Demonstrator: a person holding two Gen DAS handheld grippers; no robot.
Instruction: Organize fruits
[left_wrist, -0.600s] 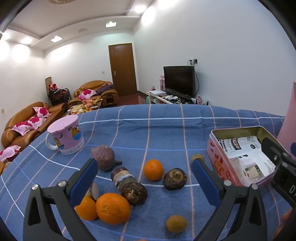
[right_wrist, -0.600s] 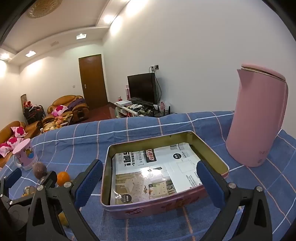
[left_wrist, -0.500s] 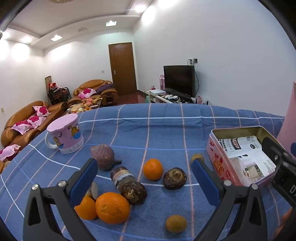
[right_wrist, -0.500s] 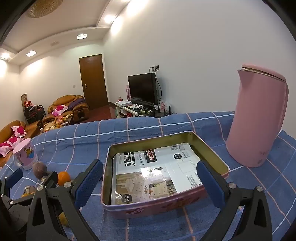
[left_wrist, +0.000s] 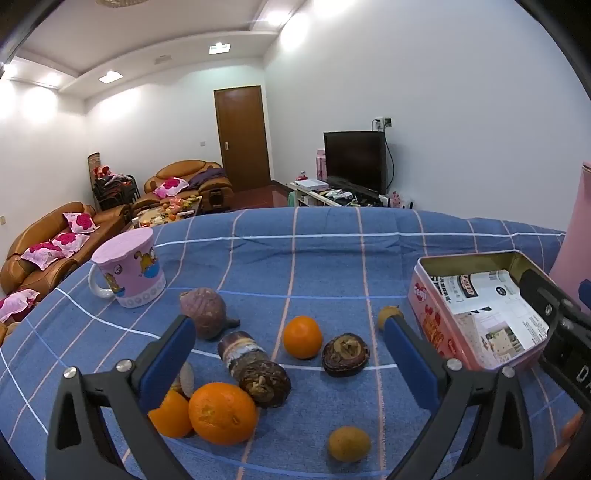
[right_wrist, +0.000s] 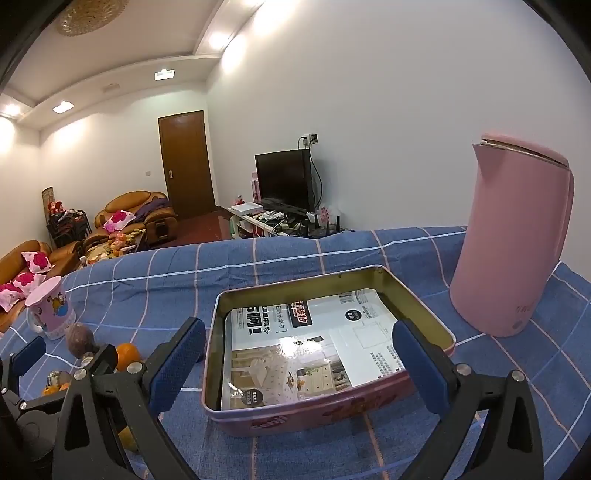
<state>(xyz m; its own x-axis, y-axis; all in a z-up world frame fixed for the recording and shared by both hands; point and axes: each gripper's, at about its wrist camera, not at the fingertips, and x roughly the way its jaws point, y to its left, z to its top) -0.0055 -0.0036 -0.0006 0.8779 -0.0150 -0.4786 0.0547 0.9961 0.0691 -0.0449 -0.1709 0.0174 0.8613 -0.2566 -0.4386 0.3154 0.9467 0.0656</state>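
Note:
In the left wrist view my left gripper is open and empty, held above fruit on the blue checked cloth: a large orange, a small orange, an orange piece, dark brown fruits, a purple fruit and small yellow fruits. The pink tin, lined with printed paper, sits to the right. In the right wrist view my right gripper is open and empty over the tin's near edge.
A pink mug stands at the left of the fruit, also in the right wrist view. A tall pink kettle stands right of the tin. The left gripper's body shows at the lower left of the right wrist view.
Both views have shifted only very slightly; nothing was taken hold of or let go.

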